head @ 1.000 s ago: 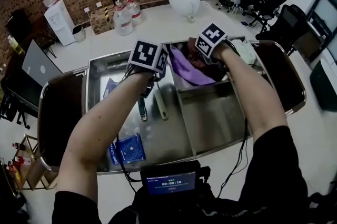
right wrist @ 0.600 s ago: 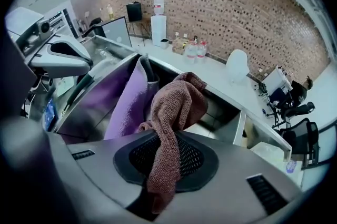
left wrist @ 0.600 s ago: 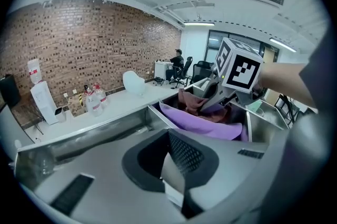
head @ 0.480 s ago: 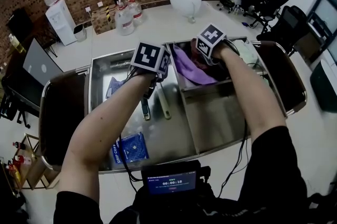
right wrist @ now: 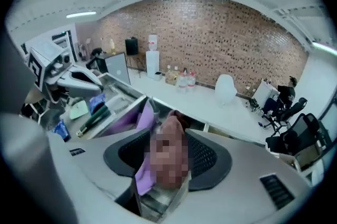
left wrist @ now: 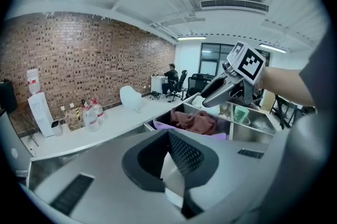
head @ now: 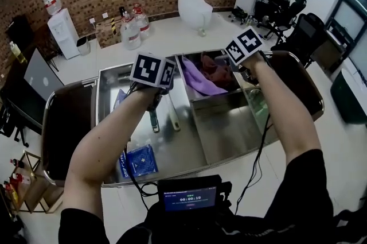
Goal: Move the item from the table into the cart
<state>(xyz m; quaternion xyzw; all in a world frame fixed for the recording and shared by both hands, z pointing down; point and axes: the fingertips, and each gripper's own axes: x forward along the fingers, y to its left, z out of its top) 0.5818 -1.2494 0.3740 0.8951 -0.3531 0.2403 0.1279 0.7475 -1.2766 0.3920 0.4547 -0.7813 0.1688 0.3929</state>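
Note:
A reddish-brown cloth (head: 217, 69) lies on a purple cloth (head: 199, 83) at the far end of the steel cart's right compartment (head: 229, 128). My right gripper (head: 234, 65) hangs above and to the right of them. Its jaws have just been opening and now stand apart. In the right gripper view the reddish-brown cloth (right wrist: 169, 130) shows through the gap of this gripper (right wrist: 166, 165), below the pads and partly under a mosaic patch. My left gripper (head: 153, 100) hovers over the left compartment, and its jaws (left wrist: 171, 170) leave a narrow gap that holds nothing.
A dark green stick (head: 153, 120), a pale tool (head: 173, 116) and a blue packet (head: 139, 161) lie in the left compartment. A green cup (left wrist: 241, 114) sits in the right one. Beyond the cart are a white table (head: 166, 33) with water bottles (head: 129, 30), a white chair (head: 195, 7) and a person at a desk.
Both grippers have risen. The right one has lifted up and to the right, away from the cloths, and its jaws have opened. The cloths stay in the compartment.

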